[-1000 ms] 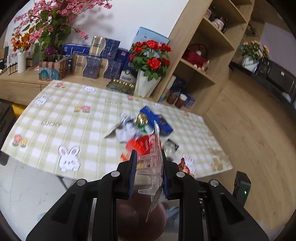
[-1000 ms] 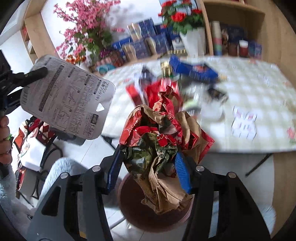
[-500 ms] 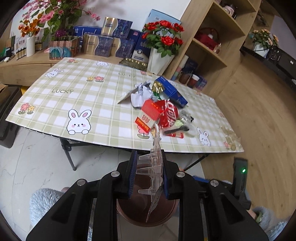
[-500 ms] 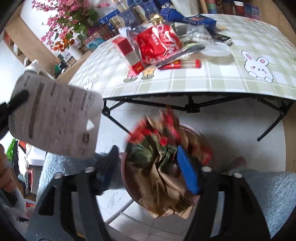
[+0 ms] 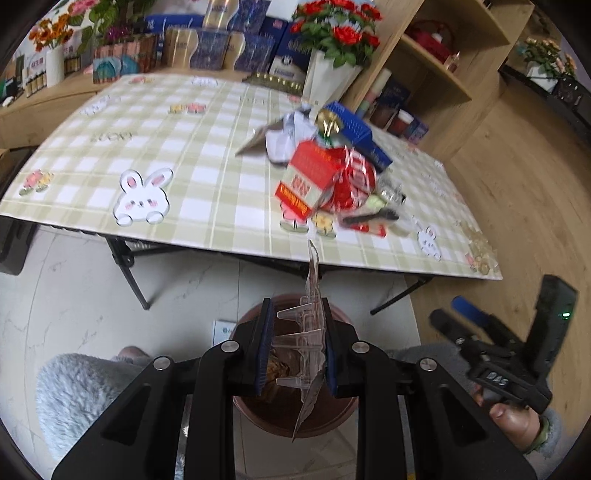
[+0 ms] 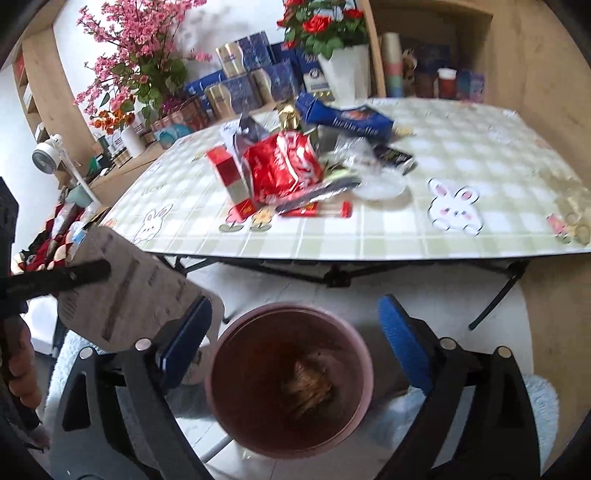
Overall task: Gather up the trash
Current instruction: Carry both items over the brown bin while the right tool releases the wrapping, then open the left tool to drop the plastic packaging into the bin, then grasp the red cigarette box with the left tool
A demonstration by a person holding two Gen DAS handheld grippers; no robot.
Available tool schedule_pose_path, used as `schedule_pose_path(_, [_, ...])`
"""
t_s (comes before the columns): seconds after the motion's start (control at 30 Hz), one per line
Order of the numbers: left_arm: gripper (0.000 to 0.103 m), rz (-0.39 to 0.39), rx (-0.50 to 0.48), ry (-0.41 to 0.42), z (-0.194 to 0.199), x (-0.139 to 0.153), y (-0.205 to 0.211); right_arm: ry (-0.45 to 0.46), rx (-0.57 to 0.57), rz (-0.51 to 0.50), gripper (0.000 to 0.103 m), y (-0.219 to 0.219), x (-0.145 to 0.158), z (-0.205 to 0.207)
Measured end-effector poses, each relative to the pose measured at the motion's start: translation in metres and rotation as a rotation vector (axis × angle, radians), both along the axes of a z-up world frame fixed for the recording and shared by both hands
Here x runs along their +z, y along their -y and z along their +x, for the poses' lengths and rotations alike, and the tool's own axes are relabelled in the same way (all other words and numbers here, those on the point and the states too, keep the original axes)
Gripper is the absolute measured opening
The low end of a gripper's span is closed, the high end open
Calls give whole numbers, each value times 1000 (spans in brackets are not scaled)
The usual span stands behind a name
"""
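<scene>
Green-and-white checked tablecloth (image 6: 461,236) (white rabbits on it), red wrapper (image 6: 284,166), pinkish-brown bin (image 6: 218,373).

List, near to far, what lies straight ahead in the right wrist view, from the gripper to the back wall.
right gripper → pink bin → table edge → red crumpled wrapper → blue box → white vase of red roses

A folding counter (image 5: 155,206) under a green checked cloth with rabbit prints is standing on pale marble floor (image 5: 66,295), which is giving way to wood flooring (image 5: 535,192) beside it. Behind the counter, a wooden shelf unit (image 5: 436,74) is rising against a white wall (image 6: 229,26), with pink blossoms (image 6: 136,62) and a vase of red roses (image 6: 343,70) standing nearby.
</scene>
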State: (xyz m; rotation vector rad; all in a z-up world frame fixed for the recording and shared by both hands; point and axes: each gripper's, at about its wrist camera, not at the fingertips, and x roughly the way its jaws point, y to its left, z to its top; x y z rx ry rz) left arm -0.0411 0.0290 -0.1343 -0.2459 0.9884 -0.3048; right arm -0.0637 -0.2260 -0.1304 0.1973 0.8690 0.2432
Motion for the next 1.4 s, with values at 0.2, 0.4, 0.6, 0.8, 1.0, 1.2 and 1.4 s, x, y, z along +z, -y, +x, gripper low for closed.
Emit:
schedule_pose_path(0.2, [24, 58, -25, -34, 13, -26, 25, 4, -33, -11, 92, 6, -5, 0])
schedule_pose_path(0.4, [68, 18, -27, -14, 18, -32, 33, -4, -63, -1, 92, 13, -7, -3])
schedule_pose_path(0.6, [89, -3, 81, 39, 10, -28, 13, -22, -65, 23, 94, 15, -14, -2])
schedule_pose_path(0.8, [92, -18, 177, 37, 4, -33, -7, -32, -52, 24, 94, 9, -18, 2])
schedule_pose_path(1.0, [93, -30, 172, 64, 21, -30, -7, -41, -52, 14, 95, 9, -22, 6])
schedule_pose_path(1.2, [93, 107, 39, 213, 57, -5, 23, -40, -71, 13, 95, 16, -23, 12])
schedule_pose_path(1.4, [93, 207, -121, 283, 102, 2, 46, -23, -68, -7, 95, 20, -18, 22])
